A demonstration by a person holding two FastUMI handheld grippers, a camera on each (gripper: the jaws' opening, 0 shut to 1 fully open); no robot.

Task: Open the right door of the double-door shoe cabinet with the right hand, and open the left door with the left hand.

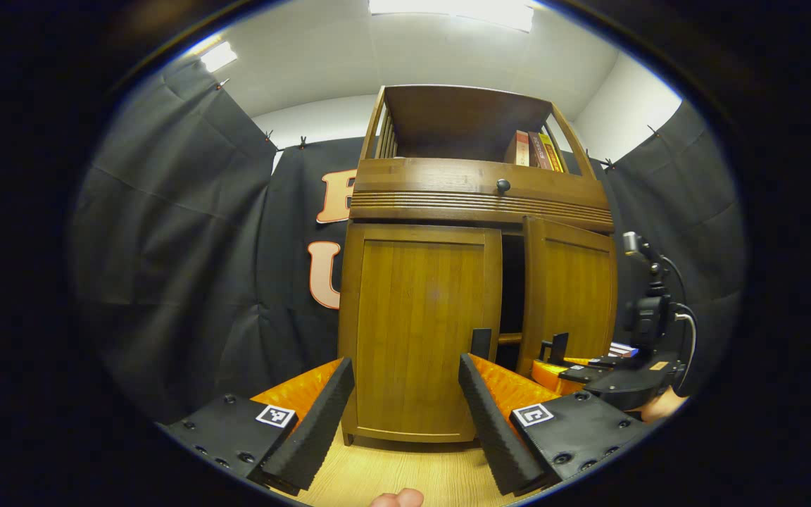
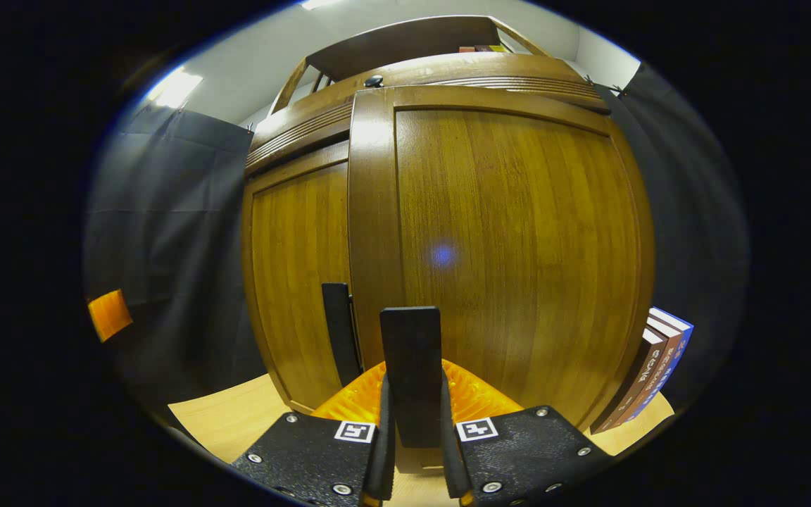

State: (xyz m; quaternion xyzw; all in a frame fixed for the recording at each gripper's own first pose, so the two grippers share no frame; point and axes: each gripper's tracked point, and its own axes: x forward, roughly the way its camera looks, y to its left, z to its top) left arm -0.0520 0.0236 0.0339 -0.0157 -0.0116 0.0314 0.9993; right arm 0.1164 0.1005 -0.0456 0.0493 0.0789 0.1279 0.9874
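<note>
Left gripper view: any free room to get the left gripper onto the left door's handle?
Free: bare wooden floor before the closed left door, between the open left gripper fingers. Crowded: the right gripper sits beside the ajar right door, shut on its handle; the left door's handle is close by.

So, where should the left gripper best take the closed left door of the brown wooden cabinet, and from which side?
By the black upright handle on the left door's inner edge. It is a thin vertical tab standing out from the panel, so bring the open left gripper straight from the front, one finger each side.
</note>
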